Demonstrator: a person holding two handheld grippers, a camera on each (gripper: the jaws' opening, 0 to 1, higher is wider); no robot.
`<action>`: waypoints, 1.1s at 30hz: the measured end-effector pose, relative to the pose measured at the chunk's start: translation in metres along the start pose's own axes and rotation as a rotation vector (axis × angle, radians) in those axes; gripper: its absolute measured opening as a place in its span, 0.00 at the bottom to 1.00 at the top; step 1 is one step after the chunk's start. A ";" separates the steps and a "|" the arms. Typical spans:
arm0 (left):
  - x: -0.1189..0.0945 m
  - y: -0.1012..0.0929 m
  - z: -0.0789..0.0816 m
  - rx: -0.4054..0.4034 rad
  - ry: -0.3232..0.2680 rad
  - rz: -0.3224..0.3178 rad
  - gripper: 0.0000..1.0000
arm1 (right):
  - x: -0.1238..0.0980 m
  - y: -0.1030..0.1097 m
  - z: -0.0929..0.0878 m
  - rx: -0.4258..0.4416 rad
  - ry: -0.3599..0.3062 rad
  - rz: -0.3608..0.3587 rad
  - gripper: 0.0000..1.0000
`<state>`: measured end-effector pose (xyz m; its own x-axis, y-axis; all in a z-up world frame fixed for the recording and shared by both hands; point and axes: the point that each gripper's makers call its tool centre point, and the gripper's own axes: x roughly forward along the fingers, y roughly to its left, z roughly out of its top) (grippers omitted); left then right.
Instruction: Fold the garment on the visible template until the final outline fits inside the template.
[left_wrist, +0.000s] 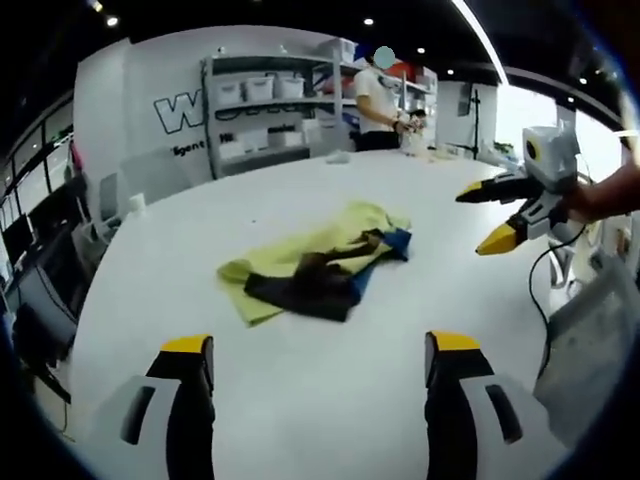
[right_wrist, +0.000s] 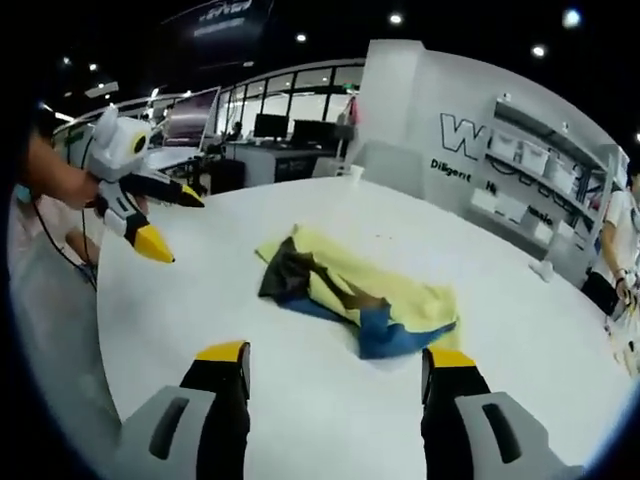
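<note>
Left gripper view: garment (left_wrist: 318, 262) crumpled mid-worktop (left_wrist: 300, 400), yellow, dark and blue cloth; judged light, limp, prone to bunching; best pinched at a yellow corner; left tool (left_wrist: 318, 375) and right tool (right_wrist: 333, 385) both open, empty.

Garment (left_wrist: 318, 265) lies crumpled on the tabletop (left_wrist: 300, 400), near its middle, resting on a flat template sheet (left_wrist: 250, 300) that shows around its edges. Left claw (left_wrist: 318, 375) and right claw (right_wrist: 335, 385) hover apart from the garment, on opposite sides. Shelving (left_wrist: 270, 110) stands behind the tabletop; a person (left_wrist: 378, 100) stands before it.
</note>
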<state>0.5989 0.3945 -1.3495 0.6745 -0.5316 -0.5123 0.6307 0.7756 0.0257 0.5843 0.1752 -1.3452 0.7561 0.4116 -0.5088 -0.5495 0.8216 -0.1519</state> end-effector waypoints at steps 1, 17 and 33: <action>0.001 0.000 0.000 -0.004 0.002 -0.004 0.83 | 0.001 0.000 0.000 0.001 0.001 0.002 0.66; 0.032 -0.001 0.005 -0.002 0.022 -0.030 0.80 | 0.030 -0.008 0.000 0.011 0.049 0.035 0.65; 0.057 0.012 0.004 -0.088 0.068 -0.068 0.73 | 0.054 -0.027 -0.002 -0.026 0.079 0.053 0.58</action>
<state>0.6463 0.3727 -1.3750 0.6019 -0.5618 -0.5675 0.6358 0.7671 -0.0851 0.6396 0.1744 -1.3700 0.6956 0.4213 -0.5819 -0.5980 0.7885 -0.1440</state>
